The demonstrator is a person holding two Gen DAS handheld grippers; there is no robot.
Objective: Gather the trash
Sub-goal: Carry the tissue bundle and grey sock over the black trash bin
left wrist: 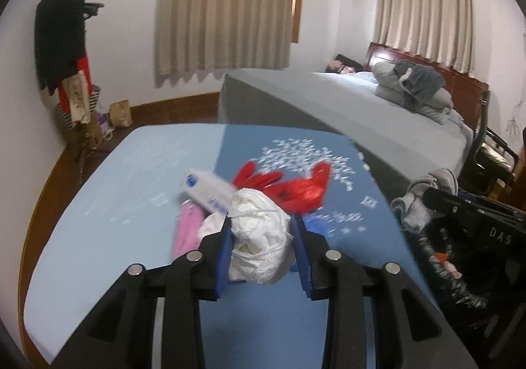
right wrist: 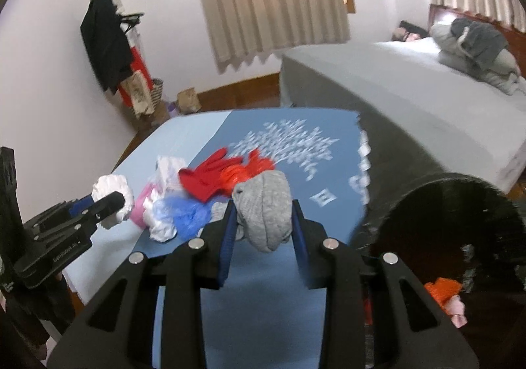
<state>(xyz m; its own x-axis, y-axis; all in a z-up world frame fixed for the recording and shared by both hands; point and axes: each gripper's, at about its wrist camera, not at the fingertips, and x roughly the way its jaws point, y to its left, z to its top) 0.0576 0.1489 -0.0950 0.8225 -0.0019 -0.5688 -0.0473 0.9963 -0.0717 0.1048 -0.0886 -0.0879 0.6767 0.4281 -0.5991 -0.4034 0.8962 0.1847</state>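
- Between the fingers of the left gripper (left wrist: 261,237) sits a crumpled white wad (left wrist: 259,234), pinched on both sides and lifted clear of the blue tabletop (left wrist: 108,178), likely so it can be carried to the bin.
- The right gripper (right wrist: 264,221) is clamped the same way on a grey balled cloth (right wrist: 266,214), held above the tabletop.
- Just behind them the remaining pile lies on the tabletop: a red glove (right wrist: 205,176), a red plastic bag (left wrist: 302,189), a blue bag (right wrist: 184,216) and pink and white scraps.
- The black bin (right wrist: 440,221) stands at the tabletop's right edge, near enough for a short carry.
- Its inside is mostly dark; only an orange scrap (right wrist: 443,290) shows, and blur hides what the pile's smaller pieces are.
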